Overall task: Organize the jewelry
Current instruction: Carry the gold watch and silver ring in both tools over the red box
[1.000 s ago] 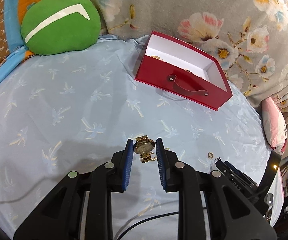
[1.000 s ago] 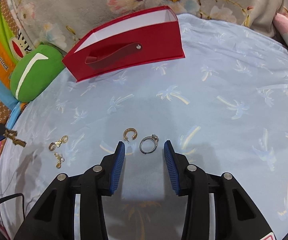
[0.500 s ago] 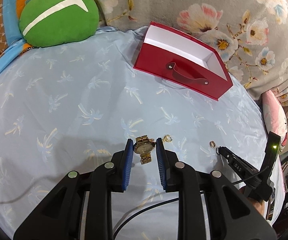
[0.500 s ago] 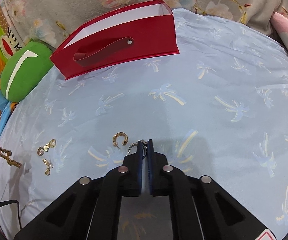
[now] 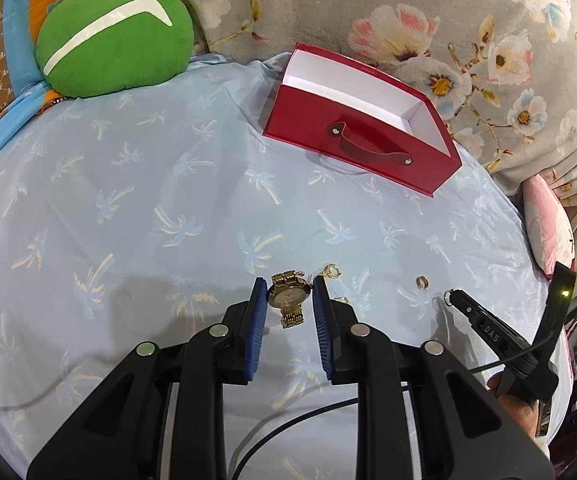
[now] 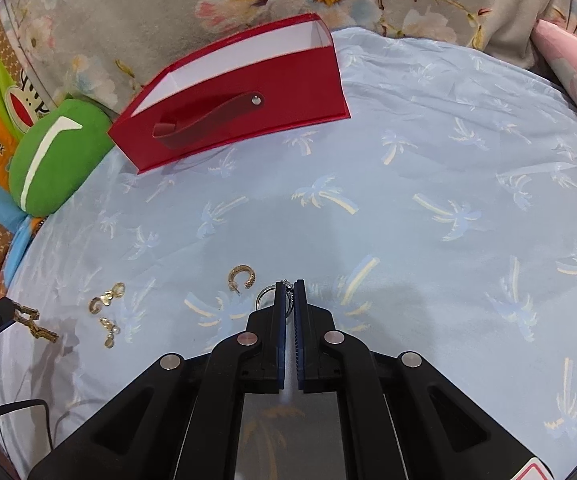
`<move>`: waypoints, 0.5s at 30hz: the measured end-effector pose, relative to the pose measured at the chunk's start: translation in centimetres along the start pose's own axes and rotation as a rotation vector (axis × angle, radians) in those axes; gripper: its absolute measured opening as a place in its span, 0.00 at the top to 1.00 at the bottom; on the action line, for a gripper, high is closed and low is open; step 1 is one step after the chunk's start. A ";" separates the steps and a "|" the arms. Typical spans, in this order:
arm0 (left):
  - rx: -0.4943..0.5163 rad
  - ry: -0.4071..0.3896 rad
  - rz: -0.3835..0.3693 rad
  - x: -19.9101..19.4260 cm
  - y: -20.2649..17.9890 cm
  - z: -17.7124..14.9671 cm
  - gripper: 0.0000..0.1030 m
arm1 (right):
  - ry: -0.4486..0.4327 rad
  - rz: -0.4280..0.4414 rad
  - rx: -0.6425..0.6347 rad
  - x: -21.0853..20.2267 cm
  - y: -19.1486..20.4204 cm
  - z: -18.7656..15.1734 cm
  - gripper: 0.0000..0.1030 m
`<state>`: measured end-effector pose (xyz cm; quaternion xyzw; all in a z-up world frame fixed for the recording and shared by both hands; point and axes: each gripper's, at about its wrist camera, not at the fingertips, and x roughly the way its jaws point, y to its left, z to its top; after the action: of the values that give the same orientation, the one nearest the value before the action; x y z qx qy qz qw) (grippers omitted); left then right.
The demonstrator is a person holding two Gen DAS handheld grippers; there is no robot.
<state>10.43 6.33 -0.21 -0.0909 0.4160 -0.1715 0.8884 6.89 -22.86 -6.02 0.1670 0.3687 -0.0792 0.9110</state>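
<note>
While both our hands are occupied, the sorting looks to us only partly along. Our left hand-held gripper (image 5: 289,300) has its blue pads pressed against a gold watch (image 5: 288,295), lifted clear of the blue palm-print bedsheet (image 5: 128,208), and our right hand-held gripper (image 6: 288,294) is pinched nearly flat on a thin silver ring (image 6: 265,295), most of whose hoop pokes out to the side of the jaws toward 9 o'clock. The red box (image 5: 362,140) sits open at about 1 o'clock from the watch in the left wrist view, well apart from both grippers; we see only its white walls from here, so we cannot tell what already lies in it. Neither held piece has reached it yet. Loose on the sheet in the right wrist view remain a gold hoop earring (image 6: 241,276) just beside the ring at 10 o'clock, and a pair of small gold earrings (image 6: 106,298) further off at 9 o'clock. We judge that the two held pieces must be carried to the box, then the loose ones collected.
</note>
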 end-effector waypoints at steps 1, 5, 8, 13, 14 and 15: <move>0.005 -0.005 -0.001 -0.2 -0.1 0.1 0.78 | -0.013 0.004 -0.002 -0.7 0.0 0.2 0.97; 0.028 -0.034 -0.001 -1.1 -0.8 0.9 0.78 | -0.079 0.020 -0.018 -3.5 0.4 1.3 0.97; 0.056 -0.065 0.001 -2.0 -1.5 1.9 0.78 | -0.132 0.039 -0.032 -5.5 0.7 2.7 0.97; 0.123 -0.117 0.015 -2.7 -3.3 4.3 0.78 | -0.201 0.067 -0.071 -8.1 1.5 6.2 0.97; 0.134 -0.127 0.018 -2.7 -3.7 4.8 0.78 | -0.213 0.074 -0.076 -8.3 1.5 6.8 0.97; 0.145 -0.135 0.018 -2.7 -4.1 5.4 0.78 | -0.223 0.080 -0.081 -8.6 1.6 7.5 0.97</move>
<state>12.01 3.72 6.40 -0.0336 0.3425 -0.1866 0.9202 6.04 -23.90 5.41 0.1348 0.2608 -0.0459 0.9548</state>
